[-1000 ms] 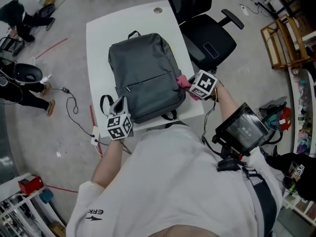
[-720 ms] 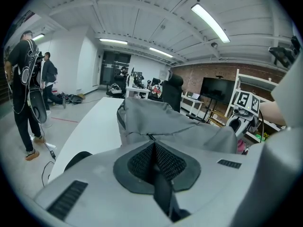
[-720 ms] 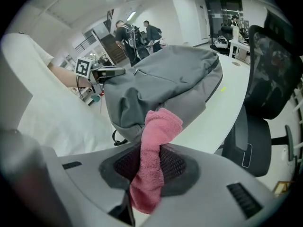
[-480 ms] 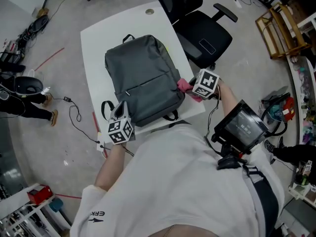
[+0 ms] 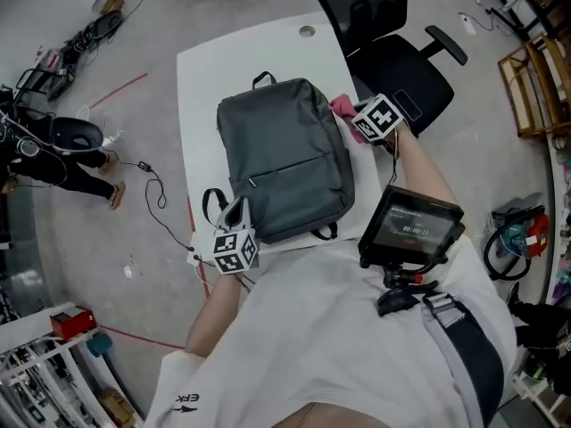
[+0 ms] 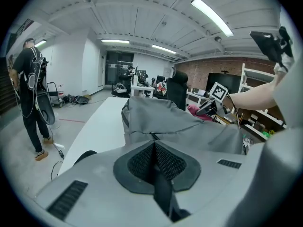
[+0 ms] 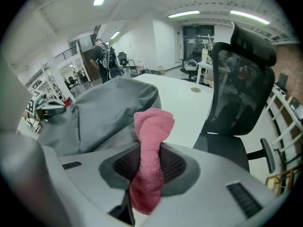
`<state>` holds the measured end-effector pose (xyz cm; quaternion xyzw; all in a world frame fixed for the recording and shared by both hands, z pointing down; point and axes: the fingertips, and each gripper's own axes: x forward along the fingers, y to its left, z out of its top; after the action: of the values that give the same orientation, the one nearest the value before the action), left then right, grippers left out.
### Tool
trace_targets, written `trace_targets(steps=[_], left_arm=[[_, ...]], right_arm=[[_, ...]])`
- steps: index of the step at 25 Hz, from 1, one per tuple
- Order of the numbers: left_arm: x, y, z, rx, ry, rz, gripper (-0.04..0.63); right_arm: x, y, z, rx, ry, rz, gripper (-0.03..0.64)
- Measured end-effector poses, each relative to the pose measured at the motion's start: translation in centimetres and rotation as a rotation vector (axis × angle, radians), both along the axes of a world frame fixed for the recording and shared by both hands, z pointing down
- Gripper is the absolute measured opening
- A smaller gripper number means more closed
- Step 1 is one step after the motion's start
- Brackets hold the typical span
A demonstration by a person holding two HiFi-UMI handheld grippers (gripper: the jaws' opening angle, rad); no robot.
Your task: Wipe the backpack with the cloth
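A grey backpack [image 5: 281, 163] lies flat on the white table [image 5: 201, 87], its top handle pointing away from me. My right gripper [image 5: 351, 114] is shut on a pink cloth [image 5: 341, 106], which sits against the backpack's upper right edge. In the right gripper view the cloth [image 7: 151, 126] sticks up out of the shut jaws of the right gripper [image 7: 150, 164], with the backpack [image 7: 102, 110] just to its left. My left gripper [image 5: 235, 212] is at the backpack's near left corner. There it [image 6: 154, 148] is shut on a black strap [image 6: 163, 193].
A black office chair [image 5: 393, 52] stands right beside the table's far right edge. A screen [image 5: 410, 226] hangs at my chest over the table's near right corner. A person [image 5: 53, 150] and cables [image 5: 152, 185] are on the floor to the left.
My right gripper has slid the pink cloth along the backpack's right side, from the lower part up toward the top. The left gripper stays at the near left corner.
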<state>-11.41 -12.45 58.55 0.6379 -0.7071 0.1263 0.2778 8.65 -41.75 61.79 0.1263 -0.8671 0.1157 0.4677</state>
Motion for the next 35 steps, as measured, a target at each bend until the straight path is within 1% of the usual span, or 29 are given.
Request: trace_targets(steps=[3, 6, 8, 11, 14, 17, 21, 23, 30, 35], left_arm=[[-0.1, -0.5, 0.2, -0.013, -0.005, -0.030, 0.003], [0.5, 0.0, 0.0, -0.013, -0.010, -0.053, 0.003], [0.6, 0.4, -0.2, -0.012, -0.010, -0.069, 0.003], [0.0, 0.4, -0.2, -0.013, -0.008, -0.088, 0.003], [-0.3, 0.4, -0.2, -0.017, -0.003, -0.095, 0.003], [-0.4, 0.5, -0.2, -0.016, 0.003, -0.094, 0.003], [-0.5, 0.4, 0.2, -0.010, 0.009, -0.087, 0.003], [-0.5, 0.4, 0.2, -0.006, 0.013, -0.078, 0.003], [-0.2, 0.5, 0.0, 0.016, 0.024, -0.039, 0.003], [-0.1, 0.5, -0.2, 0.033, 0.030, -0.012, 0.003]], right_arm=[[-2.3, -3.0, 1.3, 0.001, 0.010, -0.001, 0.101], [-3.1, -5.0, 1.7, 0.015, 0.017, 0.041, 0.101], [-3.6, -5.7, 1.9, -0.005, 0.021, 0.064, 0.101], [-4.8, -5.3, 2.7, -0.054, 0.047, 0.032, 0.101], [-4.9, -4.5, 2.7, -0.080, 0.053, 0.003, 0.101], [-3.9, -3.1, 2.7, -0.112, 0.064, -0.027, 0.101], [-1.9, -0.2, 3.3, -0.163, 0.099, -0.097, 0.101], [-0.8, 1.4, 3.4, -0.188, 0.109, -0.115, 0.101], [3.4, 7.1, 3.7, -0.236, 0.127, -0.109, 0.101], [5.3, 10.8, 3.3, -0.234, 0.120, -0.094, 0.101]])
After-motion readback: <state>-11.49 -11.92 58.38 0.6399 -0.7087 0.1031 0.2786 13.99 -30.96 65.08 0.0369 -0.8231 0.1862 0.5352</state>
